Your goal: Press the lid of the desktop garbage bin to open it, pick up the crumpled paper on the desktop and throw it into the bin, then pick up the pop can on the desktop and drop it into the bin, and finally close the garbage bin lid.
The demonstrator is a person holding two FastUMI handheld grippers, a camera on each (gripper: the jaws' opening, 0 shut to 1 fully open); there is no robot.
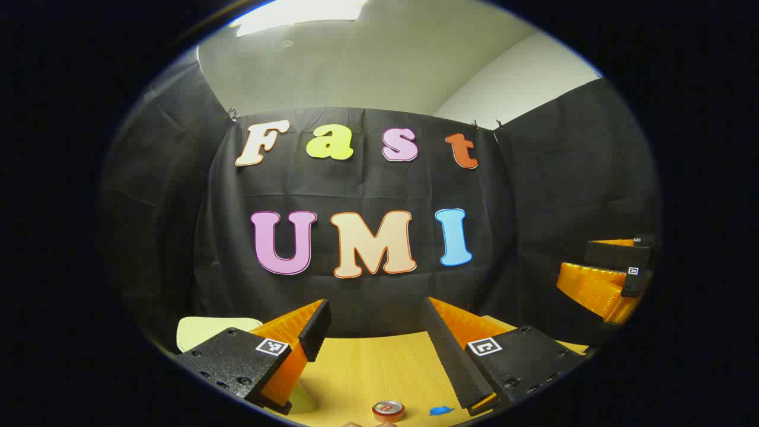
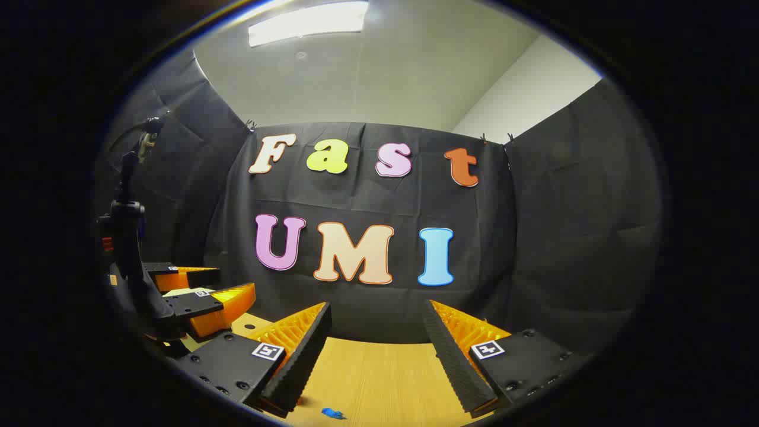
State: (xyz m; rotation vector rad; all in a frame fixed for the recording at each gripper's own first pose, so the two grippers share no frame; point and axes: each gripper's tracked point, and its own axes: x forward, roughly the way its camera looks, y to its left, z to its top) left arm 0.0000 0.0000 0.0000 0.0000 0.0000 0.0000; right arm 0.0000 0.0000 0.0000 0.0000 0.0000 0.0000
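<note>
I hold both grippers raised, jaws spread, pinching nothing. The pop can (image 1: 388, 410) stands upright on the table (image 1: 367, 367) — just below and between the left gripper (image 1: 376, 332) jaws, the nearer pair.

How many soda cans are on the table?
1. A red-rimmed silver-topped pop can stands on the wooden table, near the front edge, beside a small blue scrap. Others may be hidden.

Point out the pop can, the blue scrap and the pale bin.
pop can (image 1: 388, 409), left gripper view, its top.
blue scrap (image 1: 440, 410), left gripper view, its middle.
pale bin (image 1: 201, 332), left gripper view, its lid.
</note>
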